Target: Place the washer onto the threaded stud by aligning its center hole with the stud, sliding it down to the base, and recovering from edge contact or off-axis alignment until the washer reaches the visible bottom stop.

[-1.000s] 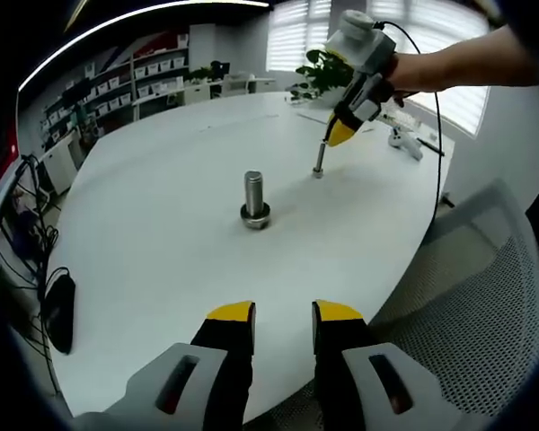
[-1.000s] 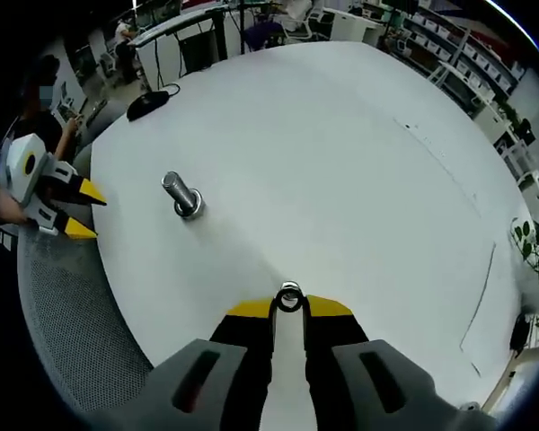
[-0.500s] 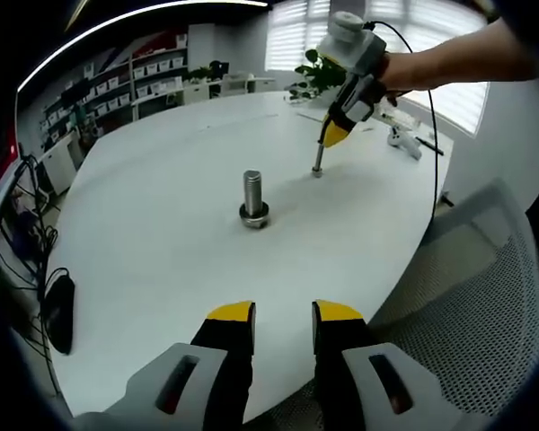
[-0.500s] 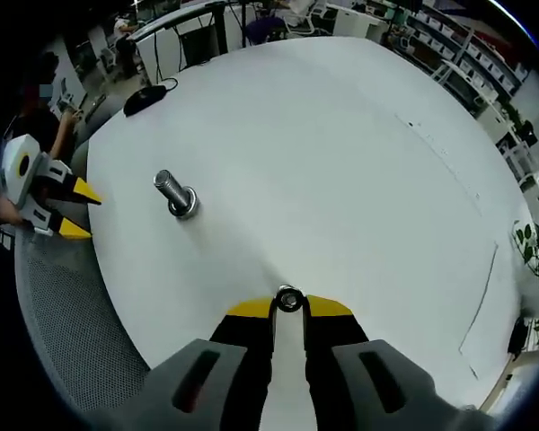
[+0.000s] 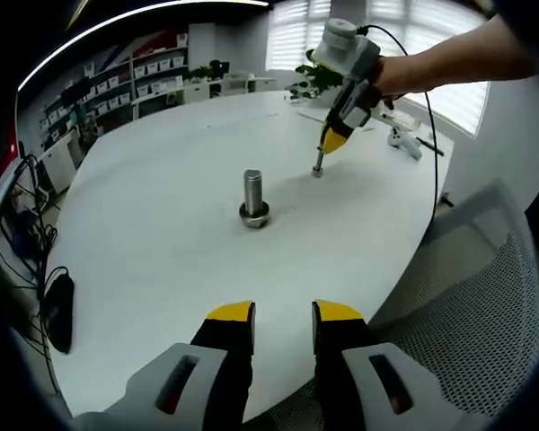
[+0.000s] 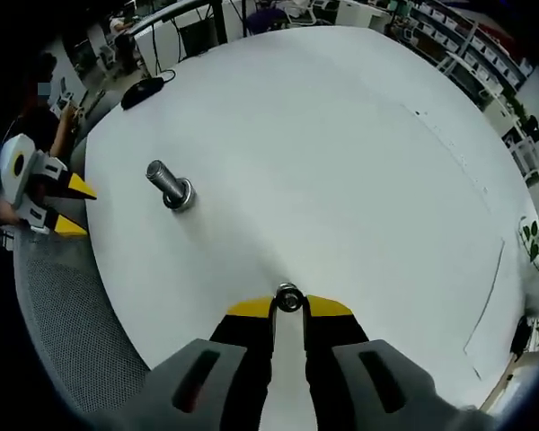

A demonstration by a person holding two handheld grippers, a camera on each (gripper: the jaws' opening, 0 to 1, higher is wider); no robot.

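White table (image 5: 144,224) carried the threaded stud (image 5: 254,198), which we saw standing upright on its wide base just above the centre of the left gripper view. In the right gripper view the same stud (image 6: 167,184) lay at upper left of the frame.

We noted the right gripper (image 6: 289,308) at lower centre of its own view, its yellow-tipped fingers (image 6: 250,310) pressed in on the washer (image 6: 288,297), which was held edge-up between the tips. In the left gripper view that gripper (image 5: 334,141) came in at upper right, held by a hand (image 5: 391,76), tip low to the table and well apart from the stud.

The left gripper (image 5: 283,314) sat at bottom centre of its view, fingers (image 5: 231,313) spread with nothing between them, over the near table edge. A mesh chair (image 5: 467,305) showed at lower right.
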